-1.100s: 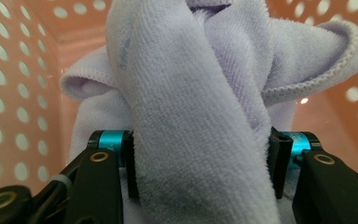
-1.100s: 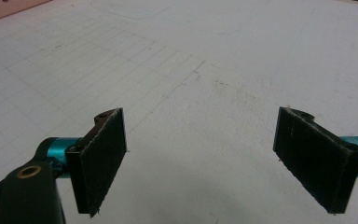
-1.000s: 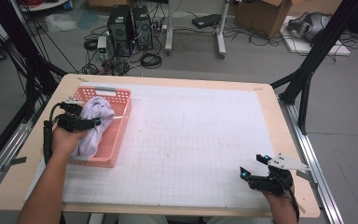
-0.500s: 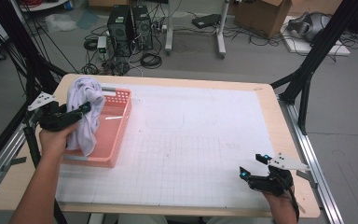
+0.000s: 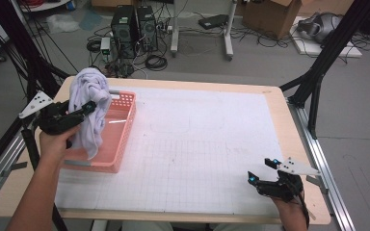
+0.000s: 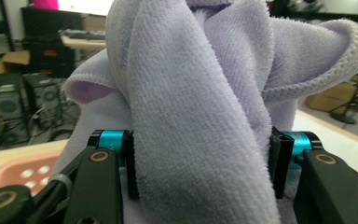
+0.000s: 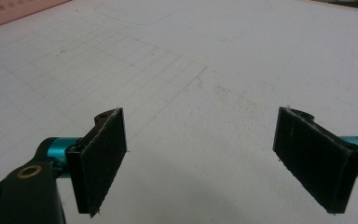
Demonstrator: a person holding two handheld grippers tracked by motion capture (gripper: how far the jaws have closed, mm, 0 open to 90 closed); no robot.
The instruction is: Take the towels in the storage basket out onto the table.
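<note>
My left gripper (image 5: pixel 84 109) has its 2 fingers (image 6: pixel 131 168) clamped on a thick bunch of a lavender towel (image 5: pixel 90 108), roughly half closed around the folds. In the left gripper view the cloth fills the gap between both pads and rises in soft pleats above them, with a stitched hem curling off to either side. From the high view I see the towel lifted clear of the pink basket (image 5: pixel 118 132): most of the cloth bunches above the fingers, and a long tail hangs below them, down in front of the basket's near left part. I cannot tell whether that tail touches the basket. The basket sits under and just to the right of the fingers, on the left end of the counter (image 5: pixel 197 139).

My right gripper (image 5: pixel 265 182) sits low over the near right corner of the counter, well apart from the towel. Its 2 fingers (image 7: pixel 100 158) stand wide open with nothing between them; the right gripper view shows bare white gridded mat (image 7: pixel 205 84) past the pads and a sliver of the pink basket at the far upper left.
</note>
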